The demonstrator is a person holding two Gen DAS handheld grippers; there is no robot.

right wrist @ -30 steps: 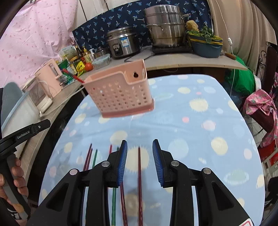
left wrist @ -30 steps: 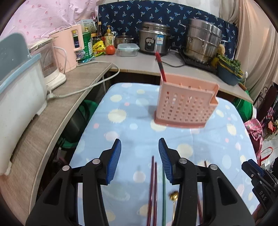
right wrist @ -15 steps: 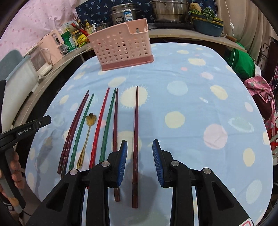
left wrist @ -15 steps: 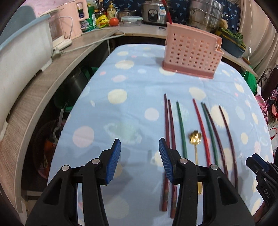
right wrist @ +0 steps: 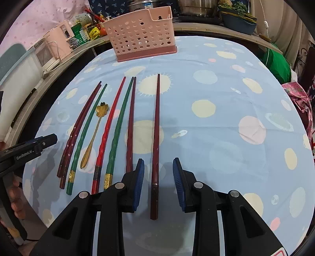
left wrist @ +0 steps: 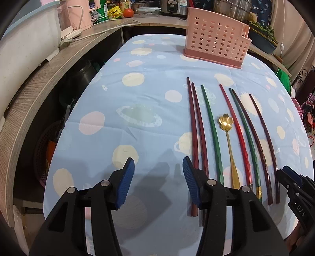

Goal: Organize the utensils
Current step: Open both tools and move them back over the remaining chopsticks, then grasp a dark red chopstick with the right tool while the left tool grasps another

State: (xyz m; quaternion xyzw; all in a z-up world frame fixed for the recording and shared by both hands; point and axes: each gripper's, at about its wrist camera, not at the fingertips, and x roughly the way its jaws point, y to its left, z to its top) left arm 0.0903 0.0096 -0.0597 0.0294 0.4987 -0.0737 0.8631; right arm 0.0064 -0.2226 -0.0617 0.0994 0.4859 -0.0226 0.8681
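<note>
Several chopsticks lie side by side on the blue spotted tablecloth (left wrist: 137, 102): dark red ones (left wrist: 194, 122), green ones (left wrist: 211, 128) and a bright red one (left wrist: 235, 126). A gold flower-bowl spoon (left wrist: 226, 126) lies among them. A pink perforated utensil basket (left wrist: 215, 36) stands at the far end, also in the right wrist view (right wrist: 141, 33). My left gripper (left wrist: 158, 180) is open and empty, just left of the leftmost chopsticks. My right gripper (right wrist: 158, 182) is open, its fingers either side of the lone dark red chopstick (right wrist: 156, 128).
A curved wooden counter (left wrist: 49, 65) runs along the left with a white appliance, a power strip and jars. Pots and a rice cooker (right wrist: 149, 3) stand behind the basket. A green bag (right wrist: 277, 63) and pink cloth sit off the table's right edge.
Both grippers have pulled back and tilted down toward the table. The chopsticks and spoon now fill the view, and the basket has shifted to the far top. Both stay open.
</note>
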